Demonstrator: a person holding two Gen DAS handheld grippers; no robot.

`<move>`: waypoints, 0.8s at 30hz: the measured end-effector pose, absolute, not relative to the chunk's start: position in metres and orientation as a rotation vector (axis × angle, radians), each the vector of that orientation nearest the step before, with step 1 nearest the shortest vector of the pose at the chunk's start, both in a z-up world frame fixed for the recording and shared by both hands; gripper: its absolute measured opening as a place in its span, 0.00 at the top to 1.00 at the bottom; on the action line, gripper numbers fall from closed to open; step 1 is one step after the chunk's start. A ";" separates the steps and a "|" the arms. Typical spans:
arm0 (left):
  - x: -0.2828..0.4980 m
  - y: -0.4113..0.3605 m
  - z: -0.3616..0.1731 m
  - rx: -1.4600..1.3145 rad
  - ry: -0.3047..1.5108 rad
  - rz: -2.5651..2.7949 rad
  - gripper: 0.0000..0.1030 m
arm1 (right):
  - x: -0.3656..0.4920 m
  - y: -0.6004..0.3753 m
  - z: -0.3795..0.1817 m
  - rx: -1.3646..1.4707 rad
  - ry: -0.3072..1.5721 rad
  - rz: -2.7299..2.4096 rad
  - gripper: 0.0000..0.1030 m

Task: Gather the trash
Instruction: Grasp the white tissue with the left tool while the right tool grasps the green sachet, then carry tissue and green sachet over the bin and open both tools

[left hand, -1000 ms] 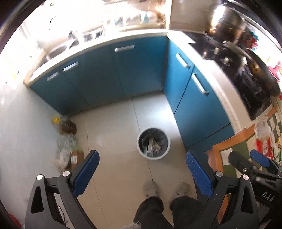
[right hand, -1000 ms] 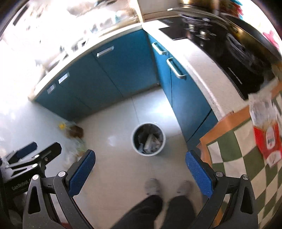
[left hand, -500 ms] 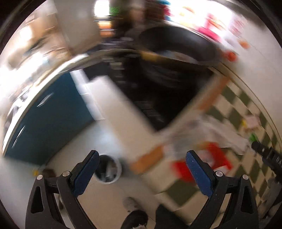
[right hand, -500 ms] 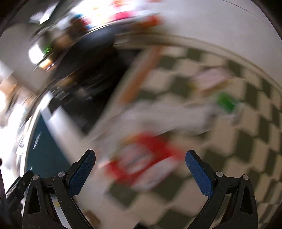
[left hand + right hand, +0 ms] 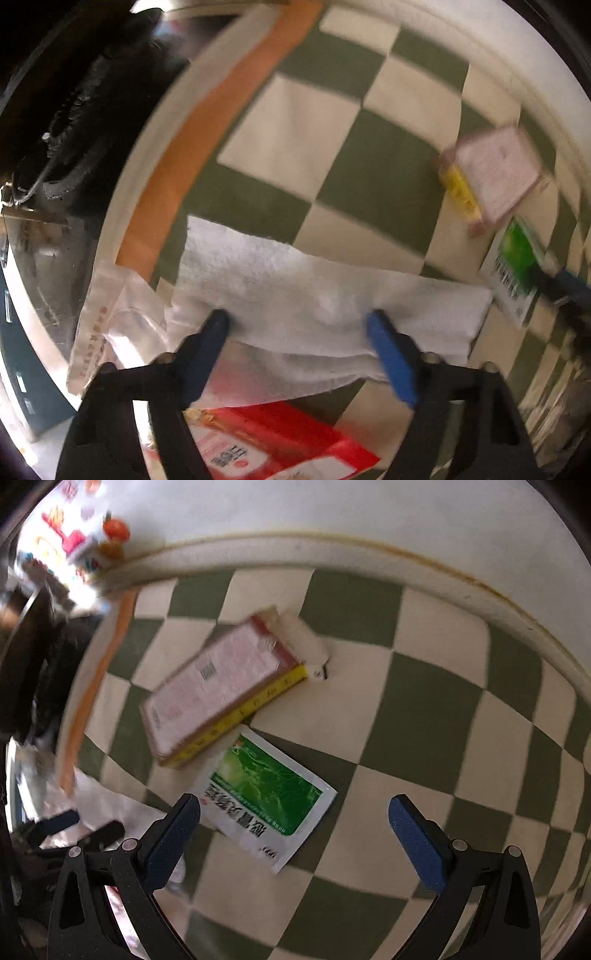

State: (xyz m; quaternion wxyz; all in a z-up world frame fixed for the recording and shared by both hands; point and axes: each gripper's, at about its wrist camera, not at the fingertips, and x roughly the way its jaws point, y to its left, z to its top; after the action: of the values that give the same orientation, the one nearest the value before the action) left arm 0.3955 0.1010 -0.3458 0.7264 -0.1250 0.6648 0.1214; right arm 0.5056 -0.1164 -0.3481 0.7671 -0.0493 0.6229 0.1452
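Note:
Trash lies on a green-and-white checked cloth (image 5: pixel 380 173) on the counter. My left gripper (image 5: pixel 297 319) is open, its fingertips resting on a white paper towel (image 5: pixel 314 291). A clear plastic bag (image 5: pixel 110 314) lies left of it and a red packet (image 5: pixel 280 439) lies under the gripper. My right gripper (image 5: pixel 293 812) is open just above a green-and-white sachet (image 5: pixel 267 797). A pink-and-yellow box (image 5: pixel 221 686) lies beyond the sachet. The box (image 5: pixel 491 177) and the sachet (image 5: pixel 517 266) also show at the right of the left wrist view.
A black stove (image 5: pixel 62 122) borders the cloth on the left. A white wall (image 5: pixel 332 509) runs behind the checked cloth (image 5: pixel 424 709). Colourful stickers (image 5: pixel 85 539) are on the wall at the far left. The left gripper (image 5: pixel 74 830) shows at the lower left of the right wrist view.
Both grippers swung from facing the floor and the bin to facing the counter. The left now rests on the paper towel; the right hangs over the green sachet. Both stay open.

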 end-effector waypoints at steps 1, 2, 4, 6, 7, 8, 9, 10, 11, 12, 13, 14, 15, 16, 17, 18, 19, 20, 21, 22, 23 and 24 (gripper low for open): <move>0.395 0.100 -0.343 -0.273 1.453 0.266 0.57 | 0.505 -0.113 -0.353 -0.123 1.353 0.316 0.01; 0.395 0.098 -0.339 -0.267 1.438 0.267 0.92 | 0.504 -0.109 -0.359 -0.143 1.350 0.309 0.03; 0.395 0.096 -0.337 -0.275 1.447 0.261 0.98 | 0.496 -0.099 -0.357 -0.221 1.273 0.286 0.17; 0.394 0.095 -0.333 -0.256 1.433 0.279 0.98 | 0.488 -0.092 -0.353 -0.249 1.214 0.294 0.40; 0.393 0.095 -0.331 -0.253 1.424 0.282 0.98 | 0.485 -0.090 -0.350 -0.248 1.196 0.296 0.77; 0.392 0.095 -0.328 -0.258 1.419 0.282 0.98 | 0.483 -0.087 -0.348 -0.245 1.198 0.301 0.95; 0.387 0.097 -0.320 -0.264 1.405 0.286 0.98 | 0.481 -0.088 -0.348 -0.210 1.212 0.312 0.98; 0.384 0.097 -0.314 -0.264 1.390 0.288 0.98 | 0.481 -0.090 -0.348 -0.185 1.217 0.319 0.98; 0.382 0.097 -0.307 -0.266 1.374 0.288 0.98 | 0.480 -0.093 -0.347 -0.159 1.216 0.322 0.98; 0.378 0.097 -0.295 -0.270 1.350 0.289 0.98 | 0.477 -0.099 -0.343 -0.118 1.212 0.324 0.98; 0.375 0.097 -0.285 -0.275 1.328 0.288 0.98 | 0.475 -0.106 -0.339 -0.079 1.210 0.328 0.98; 0.369 0.098 -0.272 -0.293 1.300 0.282 0.98 | 0.474 -0.113 -0.334 -0.052 1.208 0.330 0.98; 0.365 0.101 -0.260 -0.309 1.280 0.277 0.98 | 0.470 -0.120 -0.326 -0.017 1.201 0.333 0.99; 0.359 0.103 -0.249 -0.317 1.257 0.275 0.98 | 0.466 -0.127 -0.317 0.014 1.191 0.340 0.99; 0.354 0.104 -0.239 -0.321 1.233 0.274 0.98 | 0.463 -0.130 -0.311 0.027 1.185 0.345 0.99; 0.345 0.105 -0.224 -0.333 1.201 0.269 0.98 | 0.457 -0.134 -0.302 0.041 1.178 0.356 0.99; 0.339 0.110 -0.215 -0.338 1.180 0.266 0.98 | 0.452 -0.135 -0.294 0.052 1.172 0.367 0.99; 0.330 0.117 -0.203 -0.338 1.153 0.268 0.98 | 0.448 -0.135 -0.287 0.058 1.166 0.379 0.99; 0.323 0.125 -0.200 -0.341 1.132 0.269 0.98 | 0.442 -0.132 -0.279 0.060 1.161 0.397 0.99; 0.315 0.130 -0.192 -0.344 1.116 0.270 0.98 | 0.434 -0.128 -0.270 0.066 1.157 0.417 0.99; 0.310 0.133 -0.186 -0.349 1.098 0.274 0.98 | 0.428 -0.125 -0.261 0.070 1.155 0.434 0.99; 0.298 0.139 -0.178 -0.359 1.080 0.283 0.98 | 0.418 -0.117 -0.254 0.070 1.150 0.458 0.99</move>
State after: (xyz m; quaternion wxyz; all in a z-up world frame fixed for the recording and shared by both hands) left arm 0.2980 0.1390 -0.1780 0.8330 -0.1696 0.5095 0.1335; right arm 0.4175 -0.1173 -0.2537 0.8139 0.0330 0.5388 0.2148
